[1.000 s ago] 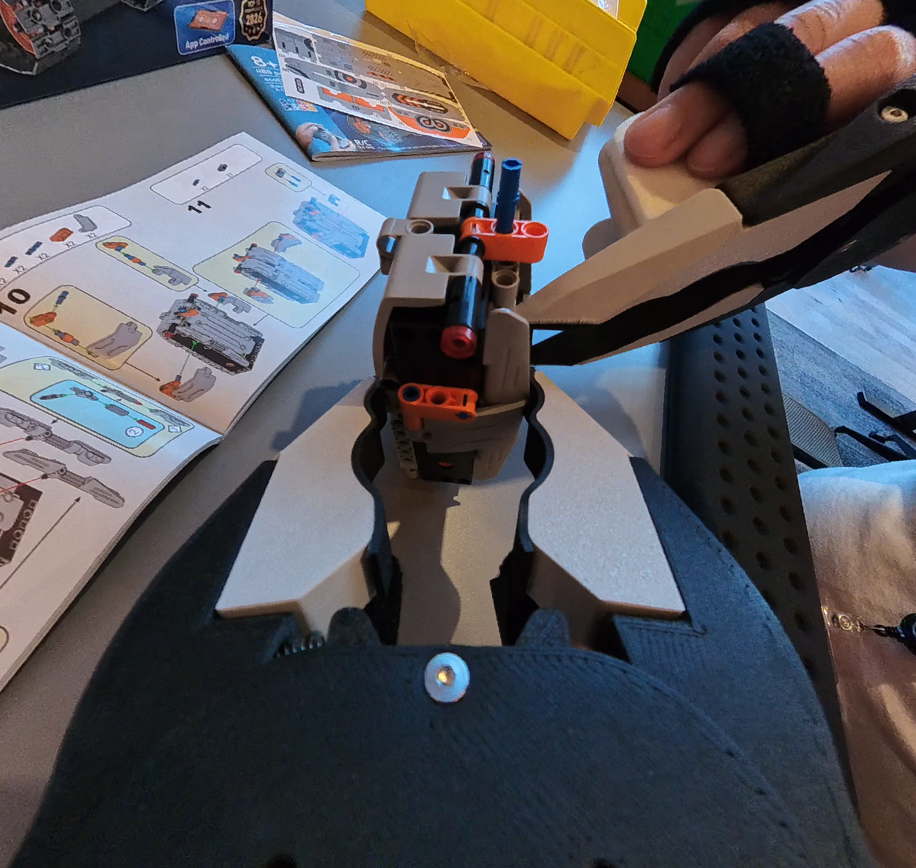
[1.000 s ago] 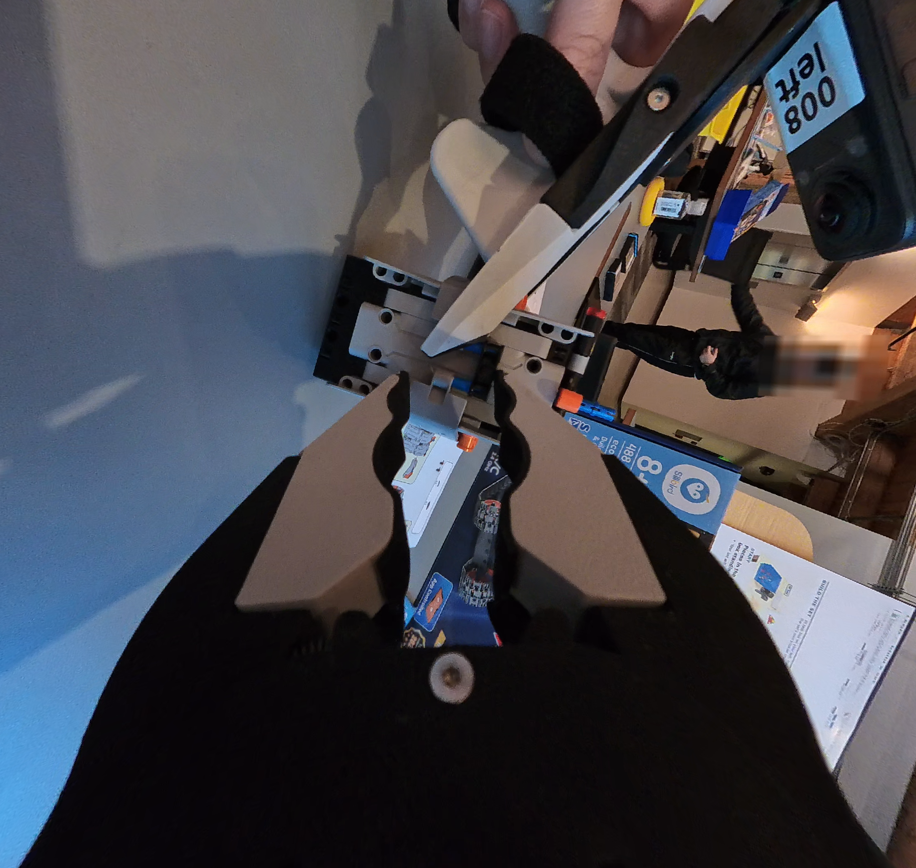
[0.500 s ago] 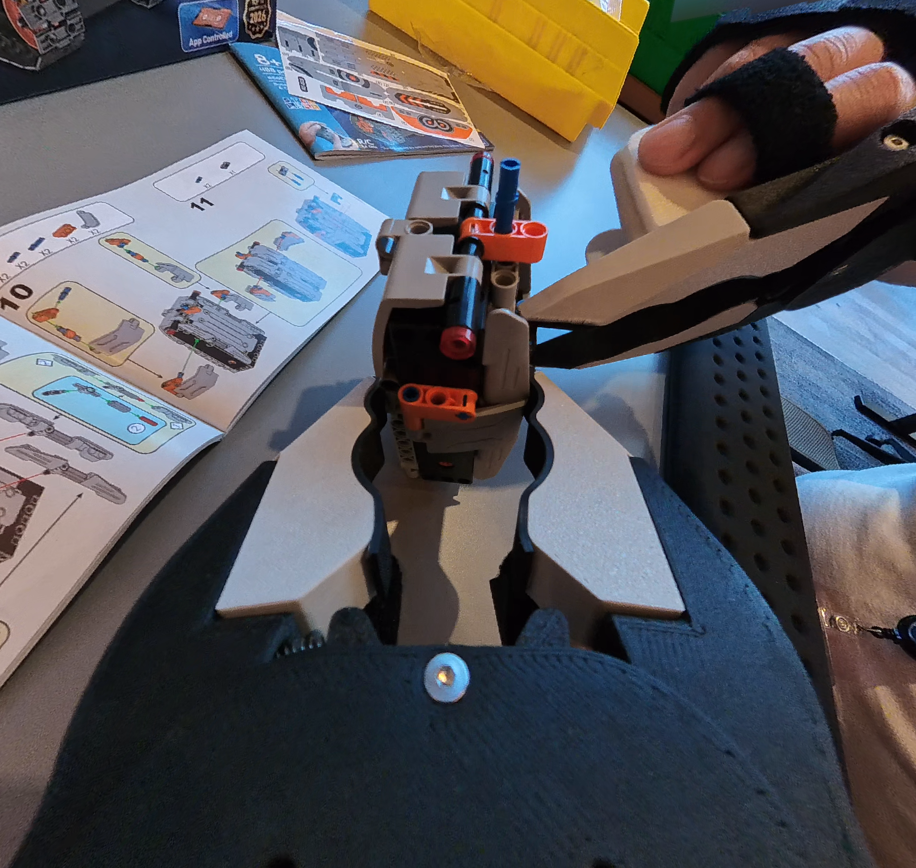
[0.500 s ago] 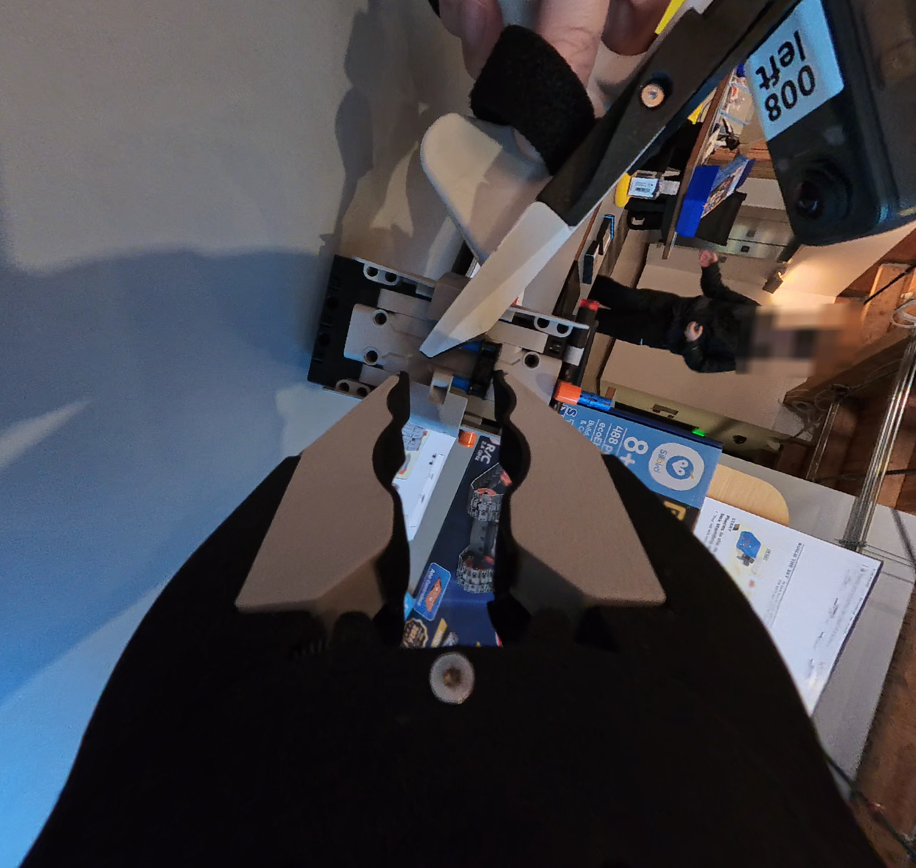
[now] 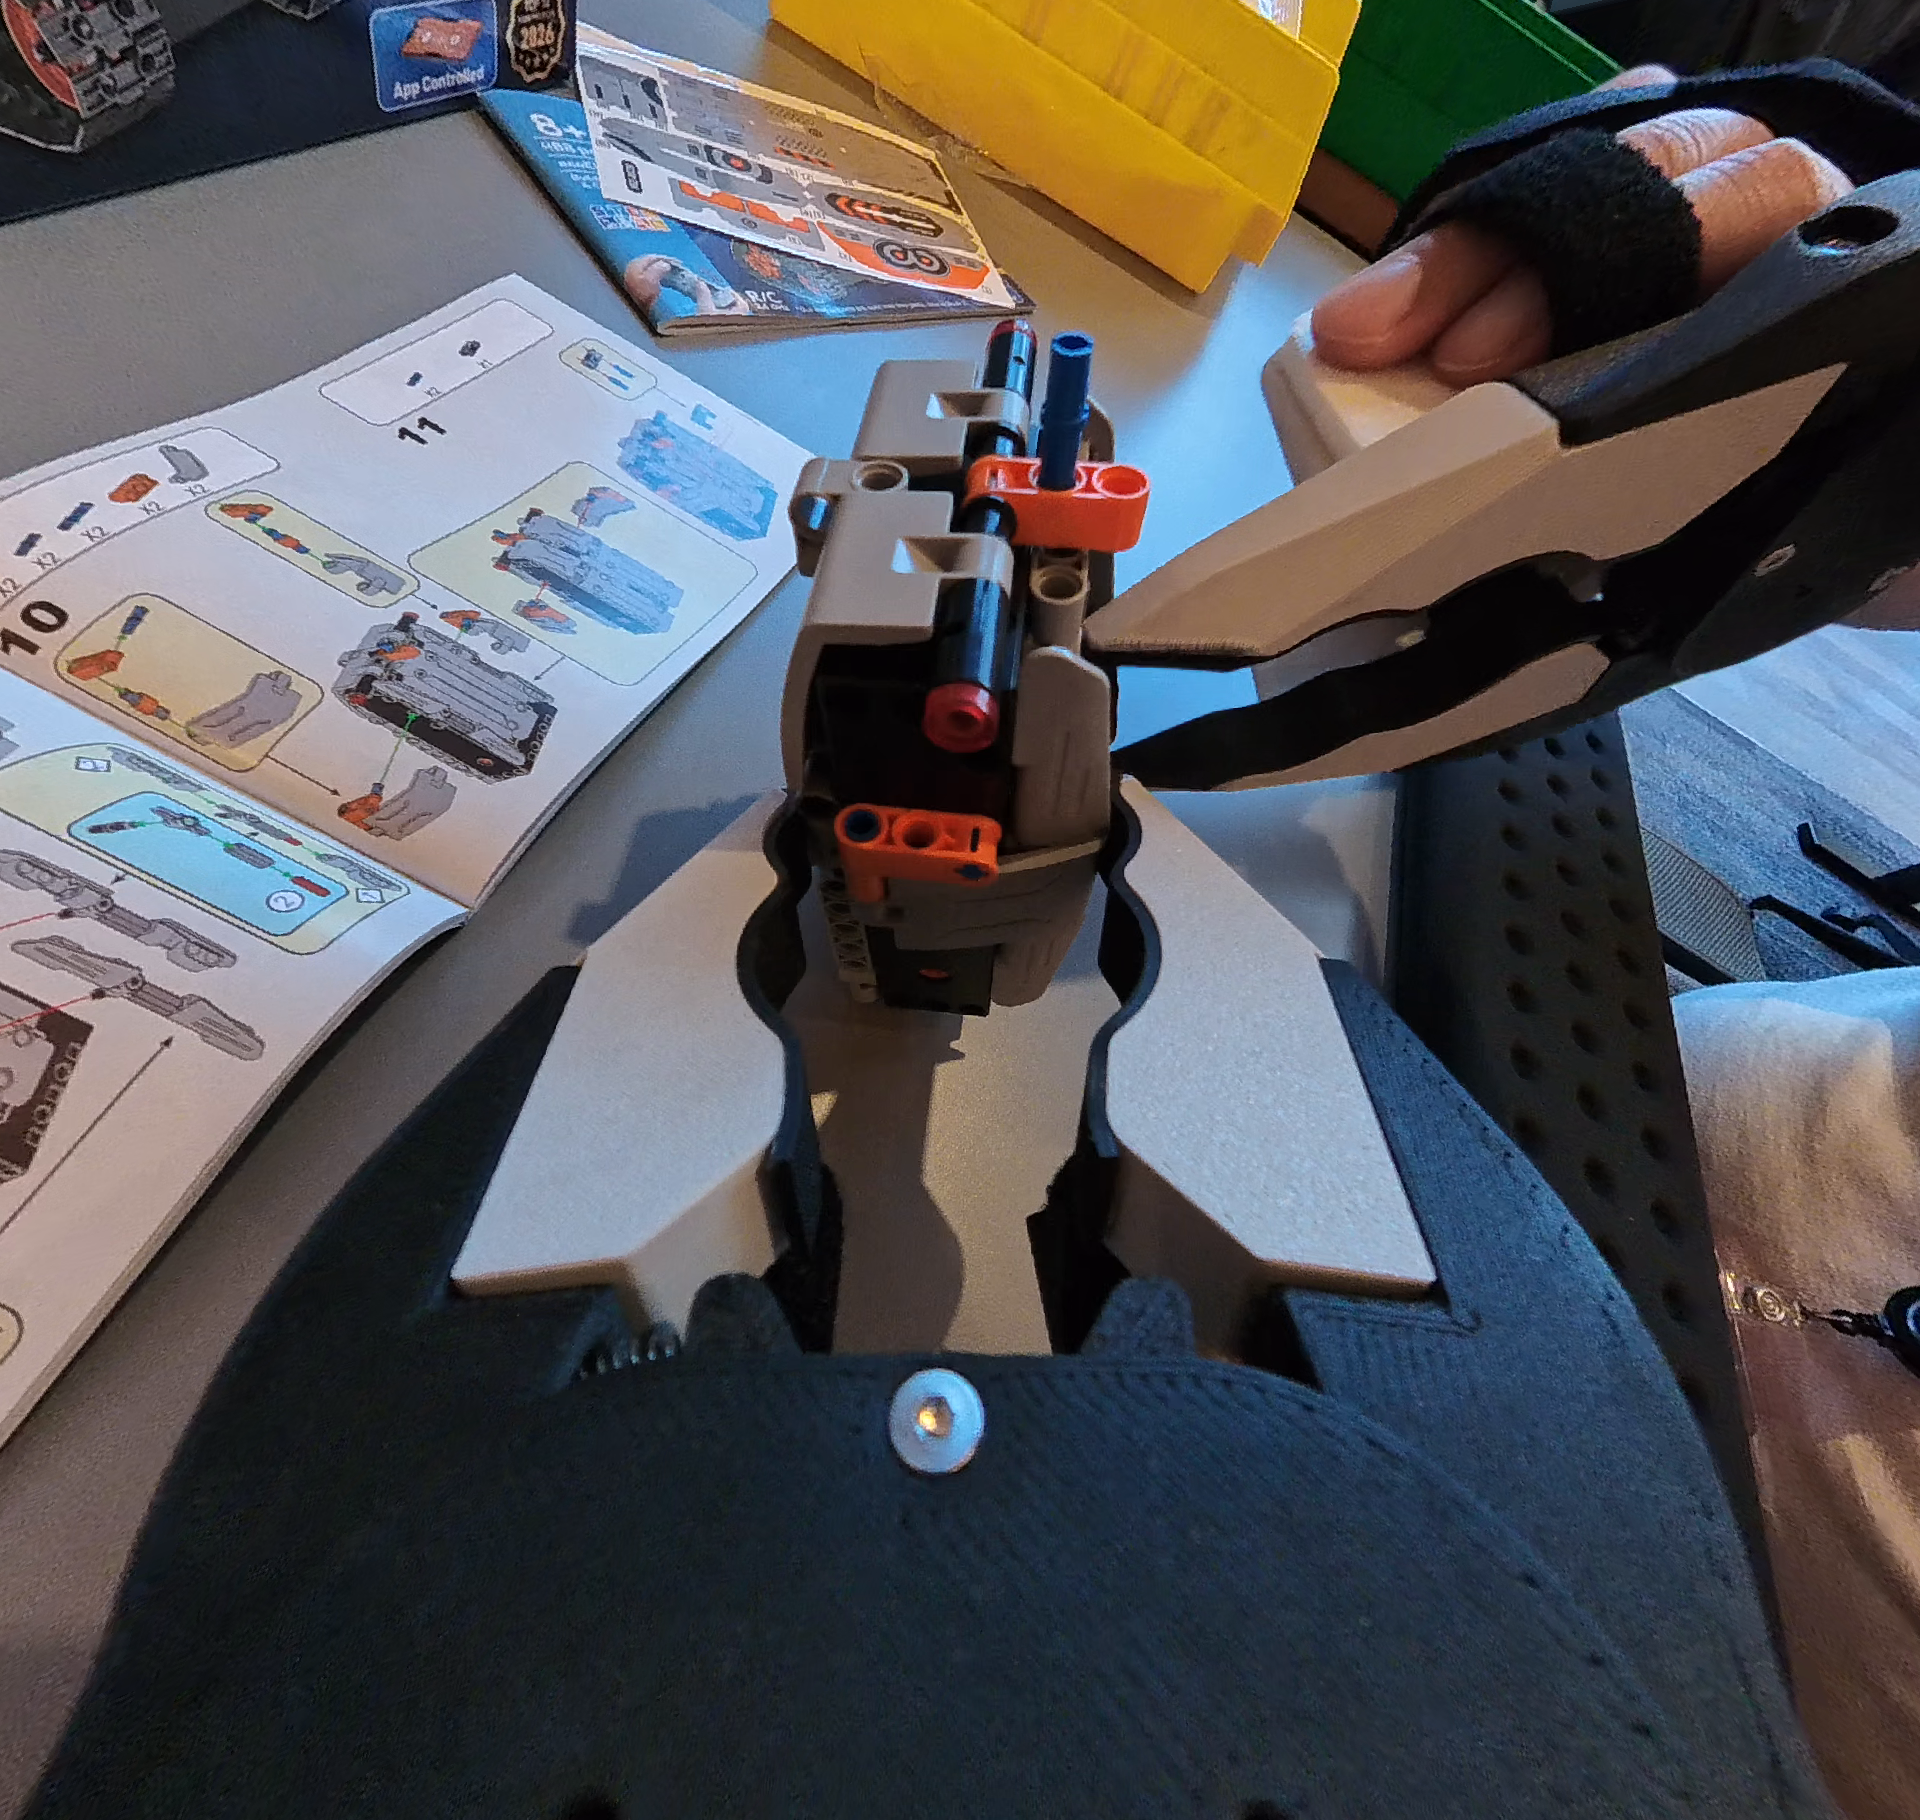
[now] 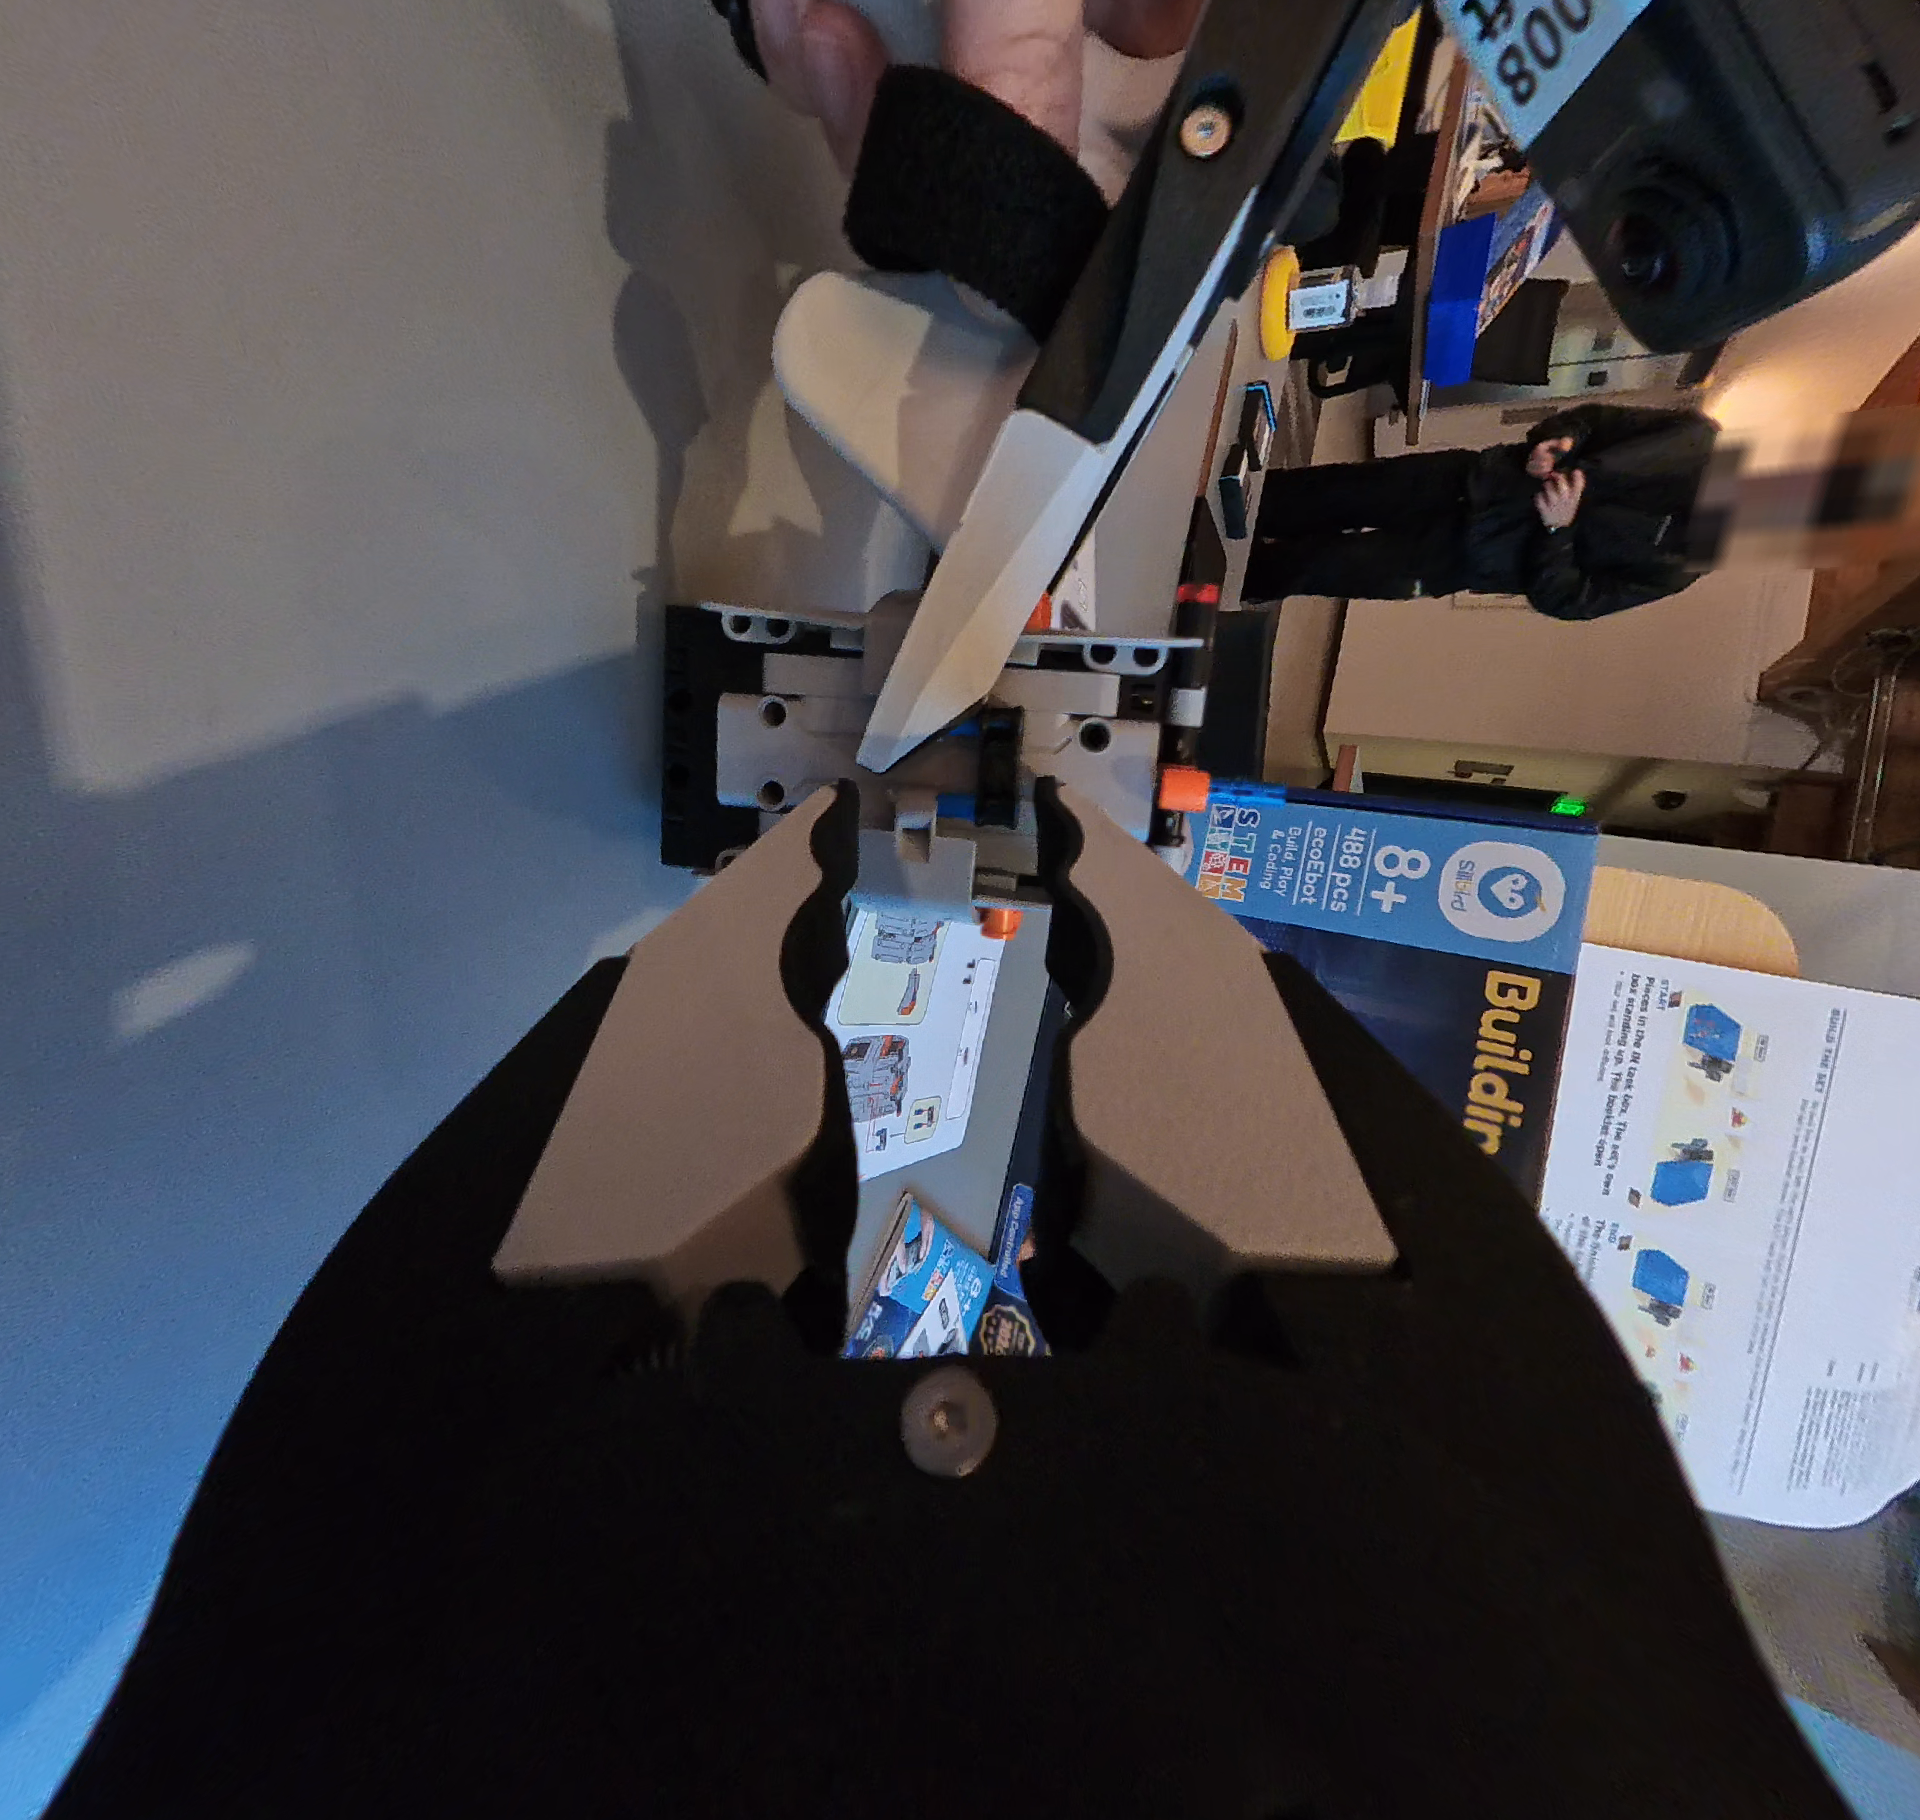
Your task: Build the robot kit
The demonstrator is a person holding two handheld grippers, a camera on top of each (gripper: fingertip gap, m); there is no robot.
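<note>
A grey and black brick assembly [image 5: 935, 690] with orange beams, a black axle and a blue pin stands on the grey table [image 5: 312, 243]. My left gripper [image 5: 951, 835] is shut on its lower end. My right gripper [image 5: 1103, 695] comes in from the right, its fingers closed on the grey curved piece [image 5: 1060, 721] on the assembly's side. In the right wrist view, my right gripper [image 6: 943, 794] grips that grey piece [image 6: 914, 851]. One left gripper finger [image 6: 966, 648] lies across the assembly [image 6: 758, 731] there, with a strapped hand [image 6: 966, 191] above it.
An open instruction booklet [image 5: 312, 679] lies left of the assembly and a second booklet [image 5: 779, 191] behind it. A yellow bin [image 5: 1091, 77], a green bin [image 5: 1434, 56] and a dark box [image 5: 208, 4] stand at the back. A black perforated panel [image 5: 1538, 939] lines the right edge.
The right gripper has tilted and shifted slightly at the assembly's side. The left gripper and the assembly have stayed still.
</note>
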